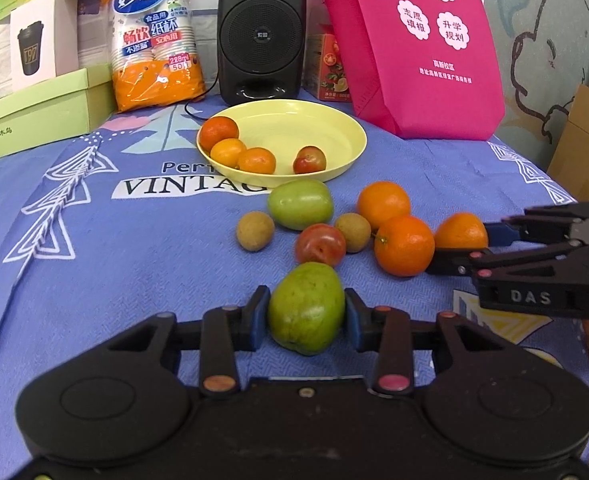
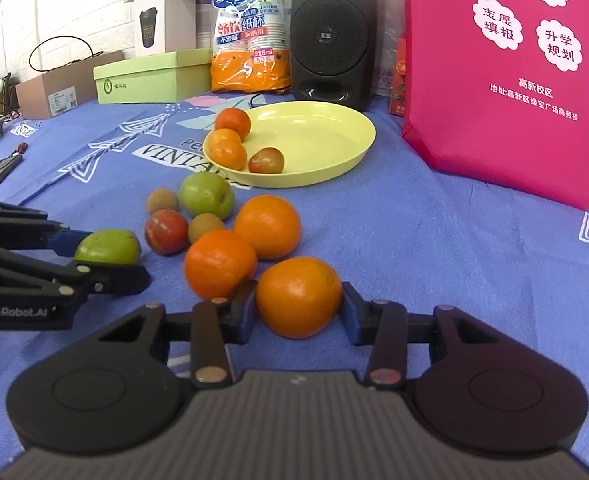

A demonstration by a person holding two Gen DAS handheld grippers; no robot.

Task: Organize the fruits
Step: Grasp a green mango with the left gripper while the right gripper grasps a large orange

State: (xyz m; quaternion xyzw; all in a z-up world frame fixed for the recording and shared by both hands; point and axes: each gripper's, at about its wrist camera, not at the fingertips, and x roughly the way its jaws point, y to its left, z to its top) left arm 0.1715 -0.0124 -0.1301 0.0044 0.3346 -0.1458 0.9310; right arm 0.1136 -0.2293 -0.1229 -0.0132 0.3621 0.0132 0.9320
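Here, in the left wrist view, the left gripper point(image 1: 306, 312) has its jaws clamped on a green fruit point(image 1: 306, 307), both blue pads pressed to its sides just above the blue cloth point(image 1: 114, 264) that covers the bench. Ahead lies a loose cluster: a second green fruit point(image 1: 300, 204), a red plum point(image 1: 320, 245), two small brown fruits point(image 1: 255, 230) and point(image 1: 353, 232), and two oranges point(image 1: 383, 203) and point(image 1: 404, 245) touching each other. Beyond them the yellow plate point(image 1: 334, 128) carries three small oranges along its left rim and one small red fruit point(image 1: 309, 160) near the front. At the right edge the right gripper point(image 1: 460, 248) reaches in sideways, its jaws around a third orange point(image 1: 461, 231). A black speaker point(image 1: 261, 32), a pack of paper cups point(image 1: 154, 36) and a pink bag point(image 1: 422, 40) stand behind the plate.

The right wrist view shows that grip head on: the jaws sit closed against both sides of the orange point(image 2: 299, 297), with the nearest loose orange point(image 2: 219, 263) just beside the left finger. Only this view shows the cardboard box point(image 2: 62, 84) and the dark items on the far left of the cloth. The left gripper point(image 2: 106, 258) enters from the left with its green fruit point(image 2: 108, 247) held between its fingers, near the red plum point(image 2: 166, 231).
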